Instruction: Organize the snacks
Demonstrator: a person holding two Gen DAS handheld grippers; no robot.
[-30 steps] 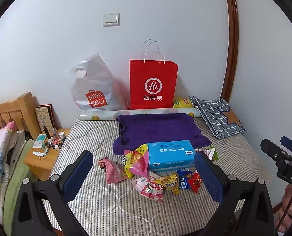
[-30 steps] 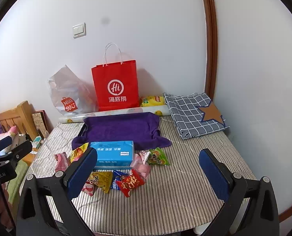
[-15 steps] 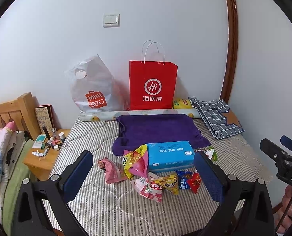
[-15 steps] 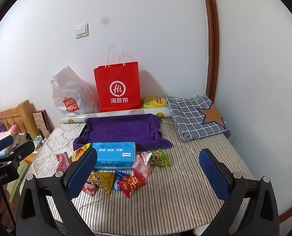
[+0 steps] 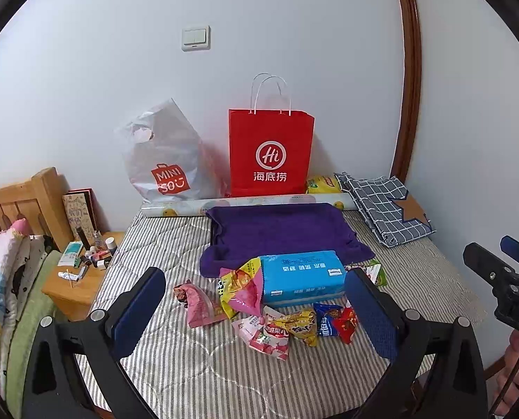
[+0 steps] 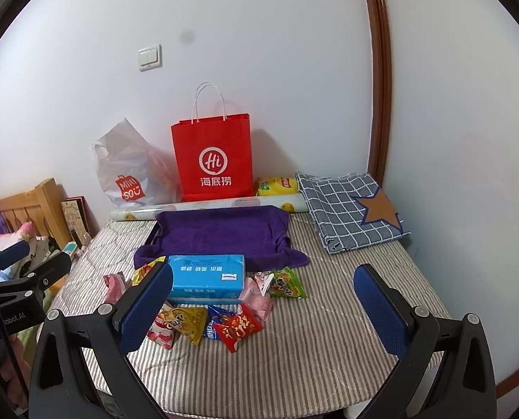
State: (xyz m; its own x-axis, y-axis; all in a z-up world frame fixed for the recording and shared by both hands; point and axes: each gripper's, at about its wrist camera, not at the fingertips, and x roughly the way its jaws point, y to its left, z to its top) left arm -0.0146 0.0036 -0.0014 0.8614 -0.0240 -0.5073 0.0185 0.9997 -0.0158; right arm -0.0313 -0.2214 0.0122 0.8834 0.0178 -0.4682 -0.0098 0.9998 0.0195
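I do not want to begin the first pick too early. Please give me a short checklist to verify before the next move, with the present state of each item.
1. Left gripper open and holding nothing: ok.
2. Right gripper open and holding nothing: ok.
3. Snack packets in view on the striped mattress, in front of the blue tissue pack: ok.
4. Packets lie apart for a single grasp: not ok; several overlap or touch.
5. Green packet free on its right side: ok.
6. A container for the snacks is open and ready: cannot tell; the red paper bag stands upright at the wall, and its opening is not visible.
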